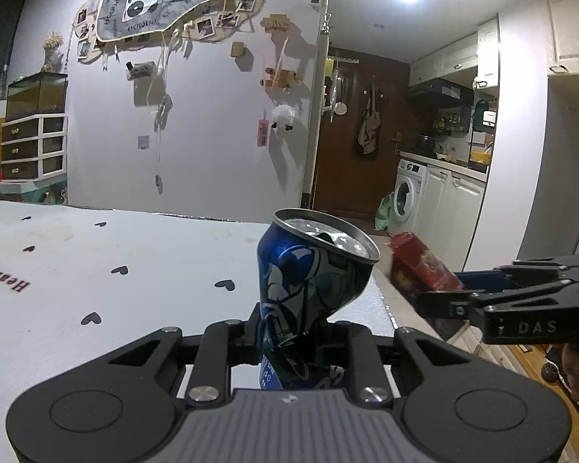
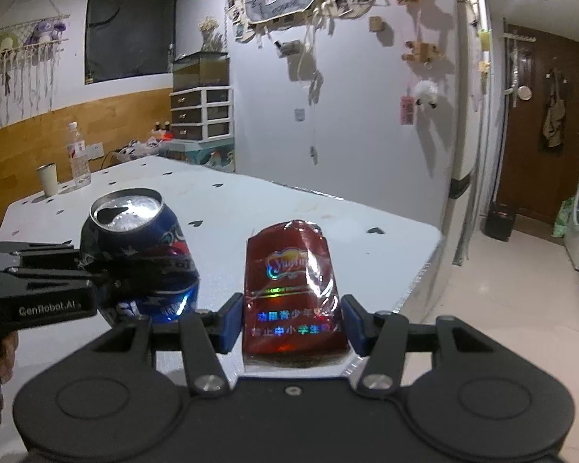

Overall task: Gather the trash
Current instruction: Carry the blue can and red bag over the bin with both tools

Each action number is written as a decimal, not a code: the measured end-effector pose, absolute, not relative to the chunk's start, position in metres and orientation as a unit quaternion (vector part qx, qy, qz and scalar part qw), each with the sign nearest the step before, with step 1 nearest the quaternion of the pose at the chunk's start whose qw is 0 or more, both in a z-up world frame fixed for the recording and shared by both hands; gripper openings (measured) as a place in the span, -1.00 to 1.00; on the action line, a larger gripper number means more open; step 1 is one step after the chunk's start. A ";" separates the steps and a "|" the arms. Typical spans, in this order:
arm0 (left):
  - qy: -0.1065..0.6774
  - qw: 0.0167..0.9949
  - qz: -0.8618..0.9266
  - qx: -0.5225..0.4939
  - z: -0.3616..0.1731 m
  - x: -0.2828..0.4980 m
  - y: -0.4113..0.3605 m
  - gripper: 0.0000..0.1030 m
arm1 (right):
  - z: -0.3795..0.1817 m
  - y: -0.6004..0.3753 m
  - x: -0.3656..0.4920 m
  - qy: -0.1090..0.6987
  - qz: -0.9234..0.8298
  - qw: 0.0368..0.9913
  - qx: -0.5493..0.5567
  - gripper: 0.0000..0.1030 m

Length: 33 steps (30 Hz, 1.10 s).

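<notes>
Left wrist view: the left gripper (image 1: 289,332) is nearly closed on a crushed blue can (image 1: 312,270), pinching it at the dented waist, rim tilted right. Right wrist view: the right gripper (image 2: 289,320) stands about half open, its blue pads (image 2: 229,322) pressed on both sides of a red packet (image 2: 293,289). Both items are lifted clear of the white bench (image 2: 347,212), over its near corner.

Step in hand, as judged: carry both to a bin (a dark bin (image 2: 500,222) stands on the floor by the door). Procedure:
- Keep each grip constant; the can's thin wall can slip if pressure eases.
- Keep the can rim-up; residue may spill.
- Keep the grippers apart during travel.
</notes>
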<state>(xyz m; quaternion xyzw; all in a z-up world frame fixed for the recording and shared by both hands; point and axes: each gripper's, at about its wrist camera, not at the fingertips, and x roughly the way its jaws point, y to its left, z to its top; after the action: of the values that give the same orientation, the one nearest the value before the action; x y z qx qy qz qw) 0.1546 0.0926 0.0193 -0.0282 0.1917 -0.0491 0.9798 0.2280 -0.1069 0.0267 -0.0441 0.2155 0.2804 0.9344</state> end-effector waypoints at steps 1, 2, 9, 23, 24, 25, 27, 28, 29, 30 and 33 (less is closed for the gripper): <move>0.190 0.980 -0.049 -0.026 0.022 0.151 0.088 -0.55 | 0.028 -0.111 0.224 0.214 0.276 0.936 -0.043 0.06; 0.189 0.980 -0.049 -0.024 0.025 0.148 0.084 -0.55 | 0.030 -0.116 0.220 0.212 0.271 0.938 -0.041 0.06; 0.182 0.982 -0.056 -0.012 0.035 0.132 0.050 -0.55 | 0.036 -0.154 0.191 0.202 0.238 0.949 -0.030 0.06; 0.188 0.976 -0.112 -0.003 0.020 0.128 -0.036 -0.54 | 0.019 -0.248 0.152 0.208 0.157 0.965 -0.004 0.06; 0.189 0.975 -0.116 -0.002 0.019 0.128 -0.041 -0.54 | 0.016 -0.255 0.151 0.210 0.152 0.966 -0.002 0.06; 0.190 0.974 -0.120 -0.001 0.017 0.129 -0.048 -0.54 | 0.014 -0.260 0.150 0.212 0.148 0.966 0.000 0.06; 0.193 0.973 -0.127 0.000 0.014 0.129 -0.059 -0.54 | 0.009 -0.271 0.146 0.215 0.141 0.966 0.005 0.06; 0.196 0.972 -0.132 0.000 0.011 0.130 -0.065 -0.55 | 0.005 -0.277 0.146 0.218 0.136 0.966 0.007 0.06; 0.198 0.971 -0.135 -0.001 0.008 0.130 -0.070 -0.54 | 0.003 -0.281 0.145 0.220 0.133 0.966 0.008 0.06; 0.201 0.970 -0.138 -0.001 0.005 0.131 -0.075 -0.54 | -0.001 -0.286 0.145 0.223 0.130 0.966 0.011 0.06; 0.216 0.965 -0.149 -0.001 -0.008 0.135 -0.090 -0.54 | -0.014 -0.299 0.145 0.235 0.122 0.964 0.017 0.06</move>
<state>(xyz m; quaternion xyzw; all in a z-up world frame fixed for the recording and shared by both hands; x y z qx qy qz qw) 0.1349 -0.0902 -0.0082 -0.0014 0.2158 -0.1487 0.9650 0.1445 -0.2987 -0.0144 0.0173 0.2349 0.1219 0.9642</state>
